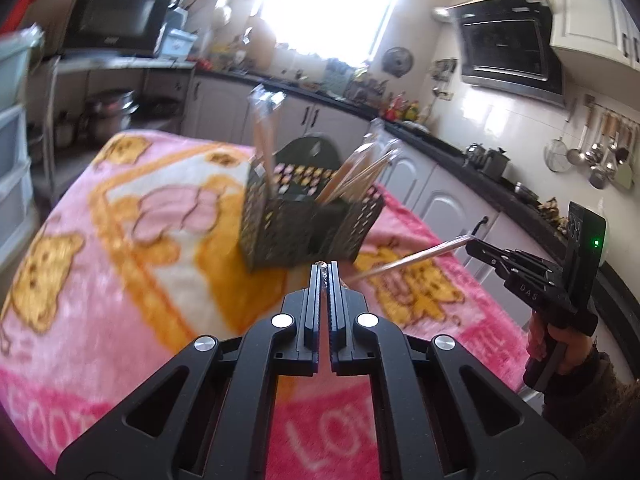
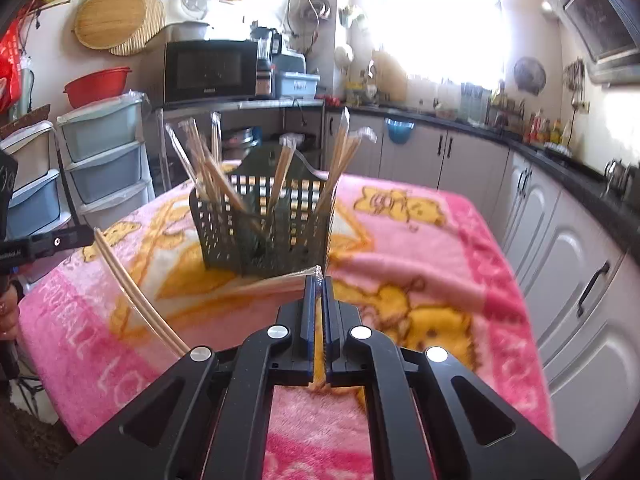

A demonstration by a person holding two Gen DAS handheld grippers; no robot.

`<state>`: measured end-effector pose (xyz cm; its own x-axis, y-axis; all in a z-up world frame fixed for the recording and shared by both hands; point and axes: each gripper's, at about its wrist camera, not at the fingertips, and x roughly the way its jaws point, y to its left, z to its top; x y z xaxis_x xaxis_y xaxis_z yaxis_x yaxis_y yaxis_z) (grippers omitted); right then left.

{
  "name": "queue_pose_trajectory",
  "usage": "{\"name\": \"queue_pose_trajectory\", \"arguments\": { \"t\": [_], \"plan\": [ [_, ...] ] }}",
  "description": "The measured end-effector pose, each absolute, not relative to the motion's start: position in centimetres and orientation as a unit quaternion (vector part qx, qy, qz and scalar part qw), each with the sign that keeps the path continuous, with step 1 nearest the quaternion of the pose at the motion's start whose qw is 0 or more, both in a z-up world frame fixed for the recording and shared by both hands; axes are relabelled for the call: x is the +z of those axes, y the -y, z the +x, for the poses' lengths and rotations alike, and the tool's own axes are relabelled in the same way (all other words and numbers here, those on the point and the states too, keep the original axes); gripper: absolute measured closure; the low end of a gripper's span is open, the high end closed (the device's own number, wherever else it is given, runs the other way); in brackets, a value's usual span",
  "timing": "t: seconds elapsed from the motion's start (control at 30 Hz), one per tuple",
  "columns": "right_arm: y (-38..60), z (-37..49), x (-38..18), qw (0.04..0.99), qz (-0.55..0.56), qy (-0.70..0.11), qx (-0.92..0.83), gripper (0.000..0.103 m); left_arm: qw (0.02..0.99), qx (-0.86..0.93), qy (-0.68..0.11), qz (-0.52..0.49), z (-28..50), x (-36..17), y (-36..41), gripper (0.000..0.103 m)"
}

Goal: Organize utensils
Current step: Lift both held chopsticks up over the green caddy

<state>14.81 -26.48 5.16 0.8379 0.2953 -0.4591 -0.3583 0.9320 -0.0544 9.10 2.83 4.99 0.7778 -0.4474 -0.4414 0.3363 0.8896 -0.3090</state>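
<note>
Right wrist view gives the best look at where this is at, so going off that mostly. Dark perforated basket (image 2: 264, 236) sits mid-bench on the pink blanket (image 2: 420, 240), and it's already got a good handful of wrapped chopstick pairs (image 2: 208, 168) standing in it, leaning every which way. So most of the sorting looks done to me.

What's left is basically what's in hand. The right tongs (image 2: 319, 280) are pressed together on a wrapped pair (image 2: 276, 282) that sticks out to the left, lifted clear of the blanket just this side of the basket. The left tongs (image 1: 327, 270) are also clamped shut, pinching crinkly plastic wrap at the tips; from the right view you can see its pair (image 2: 132, 292) hanging long and slanted off the left side.

I don't spot any loose pairs lying on the blanket, though the near part is hidden behind the tongs. My guess: drop these two in and it's about finished.
</note>
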Motion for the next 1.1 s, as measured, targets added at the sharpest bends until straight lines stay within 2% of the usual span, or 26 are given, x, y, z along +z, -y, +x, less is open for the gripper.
{"name": "queue_pose_trajectory", "arguments": {
  "t": [0.5,1.1],
  "plan": [
    [26.9,12.8,9.9,0.972,-0.077,-0.160,0.157,0.100,0.944,-0.261,-0.189,-0.063,10.6,11.4,1.4,0.102],
    [28.3,12.6,16.4,0.986,-0.071,-0.085,0.127,0.100,0.953,-0.279,-0.110,-0.040,11.5,18.5,2.9,0.102]
  ]
}}
